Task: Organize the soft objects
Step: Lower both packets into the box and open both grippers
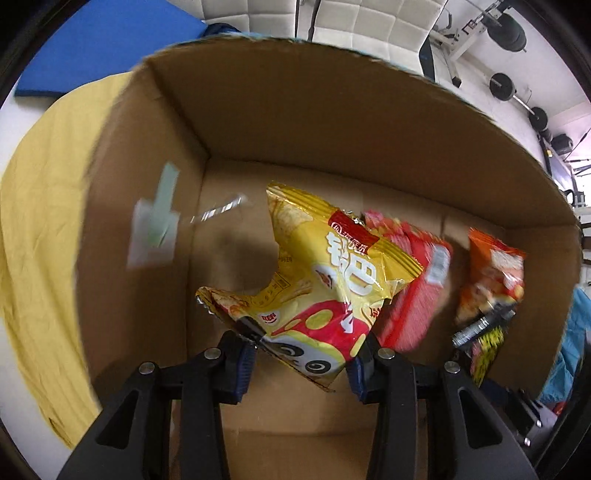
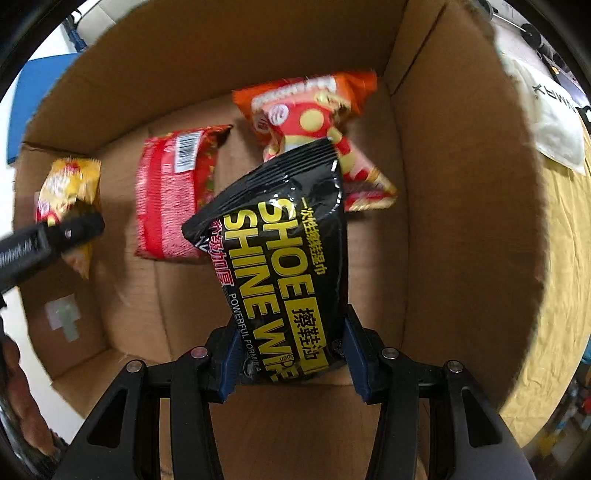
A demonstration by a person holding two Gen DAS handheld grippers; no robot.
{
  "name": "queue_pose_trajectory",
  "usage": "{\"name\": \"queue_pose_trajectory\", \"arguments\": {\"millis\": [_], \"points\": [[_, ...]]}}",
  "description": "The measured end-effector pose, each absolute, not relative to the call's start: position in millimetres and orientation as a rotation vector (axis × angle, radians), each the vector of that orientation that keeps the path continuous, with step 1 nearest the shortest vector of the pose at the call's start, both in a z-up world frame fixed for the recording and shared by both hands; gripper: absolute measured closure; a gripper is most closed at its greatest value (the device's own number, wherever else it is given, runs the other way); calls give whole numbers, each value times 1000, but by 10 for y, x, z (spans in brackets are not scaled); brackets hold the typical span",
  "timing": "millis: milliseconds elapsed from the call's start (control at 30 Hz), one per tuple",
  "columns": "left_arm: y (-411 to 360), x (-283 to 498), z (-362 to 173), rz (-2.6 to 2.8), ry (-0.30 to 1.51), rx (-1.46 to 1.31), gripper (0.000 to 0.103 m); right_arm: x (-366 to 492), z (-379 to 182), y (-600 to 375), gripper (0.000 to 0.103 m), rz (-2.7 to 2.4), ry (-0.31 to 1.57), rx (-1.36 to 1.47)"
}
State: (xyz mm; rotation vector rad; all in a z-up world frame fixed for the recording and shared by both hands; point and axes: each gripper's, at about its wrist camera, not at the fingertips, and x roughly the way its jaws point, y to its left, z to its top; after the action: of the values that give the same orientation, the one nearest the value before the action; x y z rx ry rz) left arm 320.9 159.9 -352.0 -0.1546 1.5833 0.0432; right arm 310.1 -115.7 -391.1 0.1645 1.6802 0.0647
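Both grippers reach into a brown cardboard box (image 1: 295,122). My left gripper (image 1: 301,354) has its blue pads around the lower edge of a yellow chip bag (image 1: 321,280) hanging inside the box. My right gripper (image 2: 291,358) is shut on a black shoe shine wipes pack (image 2: 284,251) held above the box floor. A red noodle pack (image 2: 171,192) and an orange snack bag (image 2: 314,122) lie on the box floor (image 2: 369,277). The left gripper and the yellow bag (image 2: 72,184) also show at the left of the right wrist view.
The box (image 2: 461,184) stands on a yellow cloth (image 1: 40,229). A blue mat (image 1: 107,40) lies beyond it. White chairs (image 1: 373,26) and dumbbells (image 1: 517,96) stand behind. A white bag (image 2: 550,122) lies on the cloth at right.
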Motion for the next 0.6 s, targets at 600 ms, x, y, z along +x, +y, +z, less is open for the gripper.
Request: {"name": "queue_pose_trajectory", "arguments": {"millis": [600], "points": [[1475,3442,-3758,27,1612,-48,55,3380,-4237,-820,42,65,1749,126]]}}
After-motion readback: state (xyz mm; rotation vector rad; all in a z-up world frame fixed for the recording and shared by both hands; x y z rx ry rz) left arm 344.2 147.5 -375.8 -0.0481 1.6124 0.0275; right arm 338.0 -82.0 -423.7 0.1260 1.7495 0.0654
